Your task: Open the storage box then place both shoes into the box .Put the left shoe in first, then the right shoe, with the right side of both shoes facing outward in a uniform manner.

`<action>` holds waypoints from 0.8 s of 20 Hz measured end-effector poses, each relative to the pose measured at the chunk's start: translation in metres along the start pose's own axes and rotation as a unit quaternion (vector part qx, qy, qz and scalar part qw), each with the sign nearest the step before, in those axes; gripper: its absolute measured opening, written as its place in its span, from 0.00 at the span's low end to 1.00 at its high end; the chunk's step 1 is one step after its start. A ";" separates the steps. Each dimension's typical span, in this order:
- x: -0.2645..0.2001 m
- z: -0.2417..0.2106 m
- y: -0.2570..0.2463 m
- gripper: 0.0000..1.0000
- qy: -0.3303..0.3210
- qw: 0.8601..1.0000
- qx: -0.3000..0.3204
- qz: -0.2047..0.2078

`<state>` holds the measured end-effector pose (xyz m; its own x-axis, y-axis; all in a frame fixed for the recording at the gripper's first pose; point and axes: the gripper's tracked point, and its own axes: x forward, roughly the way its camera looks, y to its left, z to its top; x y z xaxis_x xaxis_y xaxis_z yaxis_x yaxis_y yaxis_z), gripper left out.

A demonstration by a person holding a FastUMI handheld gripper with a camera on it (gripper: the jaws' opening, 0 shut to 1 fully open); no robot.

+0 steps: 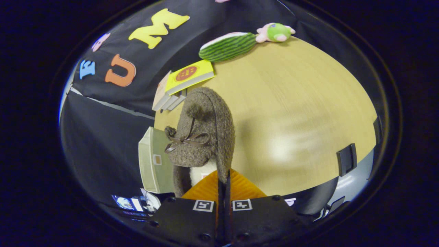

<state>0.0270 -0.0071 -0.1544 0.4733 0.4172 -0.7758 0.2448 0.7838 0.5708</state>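
The gripper (223, 185) has its fingers pinched tight on the heel rim of the fuzzy brown shoe (202, 137), which hangs lifted over the wooden table (291, 113) (a little bow sits on its upper). Just beside it stands the pale green storage box (152, 164); beyond lie a yellow book (188, 76) and a watermelon plush (228, 46).

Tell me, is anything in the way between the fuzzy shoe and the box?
Nothing visible is. The gripper is shut on the fuzzy brown shoe, pinching its rim, lifted above the wooden table. The pale green storage box sits right beside the shoe, nothing between them.
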 end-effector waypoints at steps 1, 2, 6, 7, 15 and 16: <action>-0.002 0.000 0.014 0.06 -0.006 1.000 -0.008 0.003; -0.004 -0.002 0.027 0.06 -0.007 1.000 -0.015 0.007; -0.004 -0.018 0.096 0.06 0.012 0.997 -0.063 0.049; 0.000 -0.023 0.112 0.06 0.017 0.996 -0.072 0.054; 0.046 -0.052 0.236 0.06 0.033 0.992 -0.096 0.077; 0.054 -0.057 0.245 0.06 0.033 0.992 -0.096 0.074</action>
<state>0.0645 0.2340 -0.0719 0.4340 0.5589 -0.7066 0.0084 0.7817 0.6235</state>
